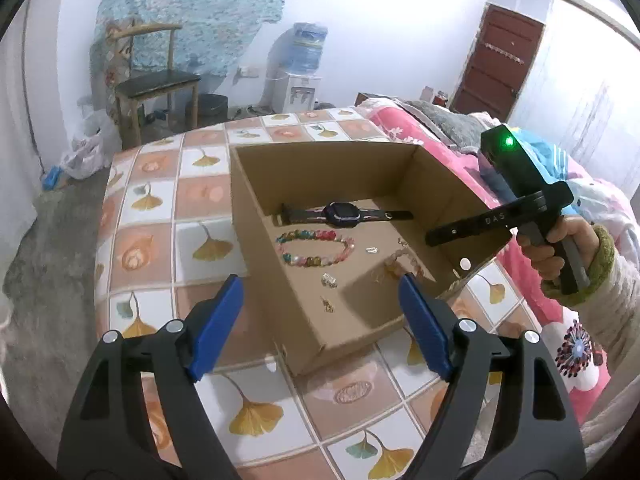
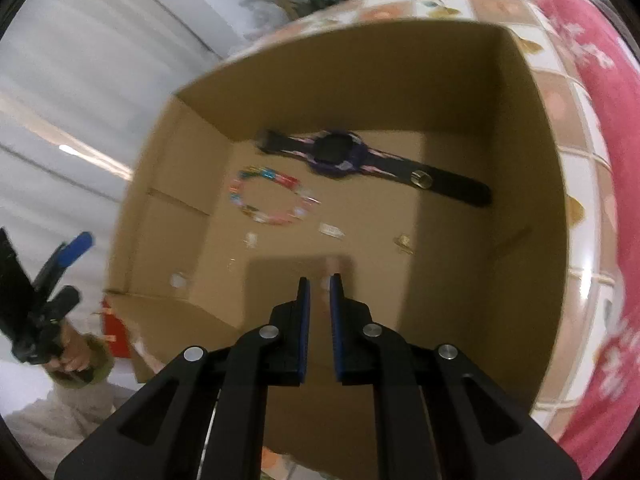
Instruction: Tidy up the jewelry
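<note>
An open cardboard box (image 1: 280, 184) stands on the tiled table. In it lie a dark watch (image 1: 340, 214), a multicoloured bead bracelet (image 1: 316, 248), a peach bead bracelet (image 1: 400, 266) and small earrings (image 1: 329, 280). My left gripper (image 1: 320, 312) is open and empty, above the box's near wall. My right gripper (image 2: 320, 280) hangs over the box, its jaws nearly closed with a narrow gap; a pale blurred thing shows at the tips. The right wrist view also shows the watch (image 2: 340, 156) and the multicoloured bracelet (image 2: 272, 196). The right gripper's body (image 1: 520, 200) shows in the left wrist view.
The table (image 1: 160, 220) has a tile pattern with leaves. A pink quilted bed (image 1: 540, 300) lies to the right. A wooden chair (image 1: 156, 84) and a water dispenser (image 1: 300, 68) stand by the far wall. The floor drops off at the left.
</note>
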`<state>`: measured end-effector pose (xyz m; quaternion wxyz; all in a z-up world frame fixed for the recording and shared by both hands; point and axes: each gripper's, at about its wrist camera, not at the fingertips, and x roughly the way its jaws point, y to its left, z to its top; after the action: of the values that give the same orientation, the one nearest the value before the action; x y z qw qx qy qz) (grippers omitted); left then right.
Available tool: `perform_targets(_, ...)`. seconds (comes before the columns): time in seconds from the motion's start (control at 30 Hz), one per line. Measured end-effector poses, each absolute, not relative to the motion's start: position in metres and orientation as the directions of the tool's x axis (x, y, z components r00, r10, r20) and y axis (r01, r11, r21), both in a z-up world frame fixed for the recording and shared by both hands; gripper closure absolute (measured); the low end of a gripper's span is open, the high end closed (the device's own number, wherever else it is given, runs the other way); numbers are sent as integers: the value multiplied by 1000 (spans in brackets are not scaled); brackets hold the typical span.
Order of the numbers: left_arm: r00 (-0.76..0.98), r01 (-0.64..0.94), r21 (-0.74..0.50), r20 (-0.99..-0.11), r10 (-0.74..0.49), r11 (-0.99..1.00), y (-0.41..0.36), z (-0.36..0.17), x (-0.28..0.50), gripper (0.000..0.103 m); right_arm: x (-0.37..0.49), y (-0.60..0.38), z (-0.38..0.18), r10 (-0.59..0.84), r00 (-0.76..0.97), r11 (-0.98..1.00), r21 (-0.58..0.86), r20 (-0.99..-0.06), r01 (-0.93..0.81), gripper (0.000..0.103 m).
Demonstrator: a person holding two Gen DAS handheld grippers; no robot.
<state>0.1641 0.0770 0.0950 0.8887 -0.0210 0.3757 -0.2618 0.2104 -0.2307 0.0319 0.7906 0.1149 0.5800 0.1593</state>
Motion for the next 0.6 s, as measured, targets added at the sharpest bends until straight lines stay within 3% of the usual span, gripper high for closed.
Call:
perform_targets(0.23,622,423,-202,-644,-445,883,86,87,148,24,180,-239,57,320,368,946,313,-873,-80,91)
perform_targets(0.37,635,431,-207,-621,-459,878,86,87,141,23,166,-231,71,297,418,955,277,-859,-110,81)
perform_targets(0.43,665,403,-172,-619,-416,899,82,88,144,23,161,-219,74,281,422,959,242,-862,-145,81)
perform_targets(0.6,669,376,-133,-646,-368,917,64,83,177,23,167,-202,68,339,372,939,288,-864,-188,81)
